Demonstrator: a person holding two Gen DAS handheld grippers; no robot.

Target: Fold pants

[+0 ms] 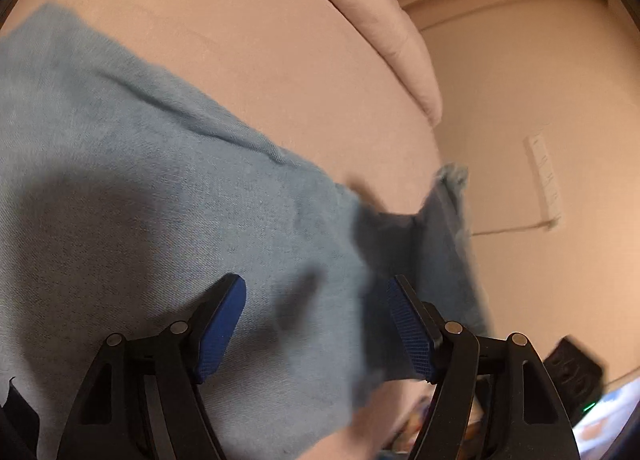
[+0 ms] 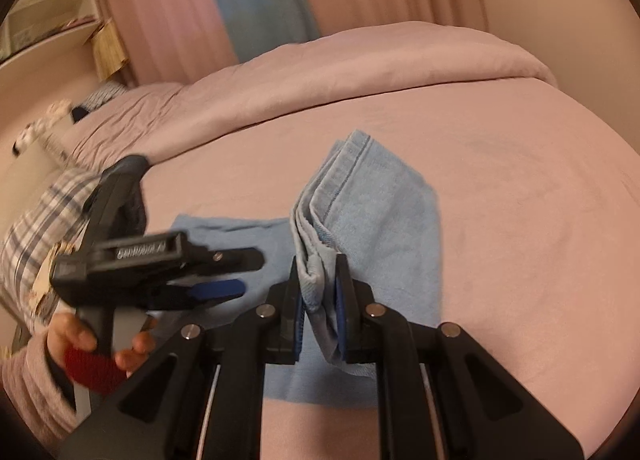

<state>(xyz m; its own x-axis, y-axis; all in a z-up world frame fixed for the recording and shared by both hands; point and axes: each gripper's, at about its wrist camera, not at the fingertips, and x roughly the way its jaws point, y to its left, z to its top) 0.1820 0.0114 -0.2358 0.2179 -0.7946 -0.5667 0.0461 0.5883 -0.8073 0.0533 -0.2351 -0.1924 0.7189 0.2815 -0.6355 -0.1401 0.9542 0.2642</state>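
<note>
The light-blue pants (image 2: 384, 211) lie partly folded on the pink bed (image 2: 520, 219), filling the centre of the right wrist view. The right gripper (image 2: 319, 300), at lower centre, has its fingers clamped on a bunched stack of hem layers. The left gripper (image 1: 318, 324) hangs over flat denim with its fingers wide apart and nothing between them; a hand (image 2: 86, 344) holds it at lower left. The risk, as I judge it: the stacked layers could slip from the pinch unevenly and skew the fold, or the free fabric could drag and wrinkle.
</note>
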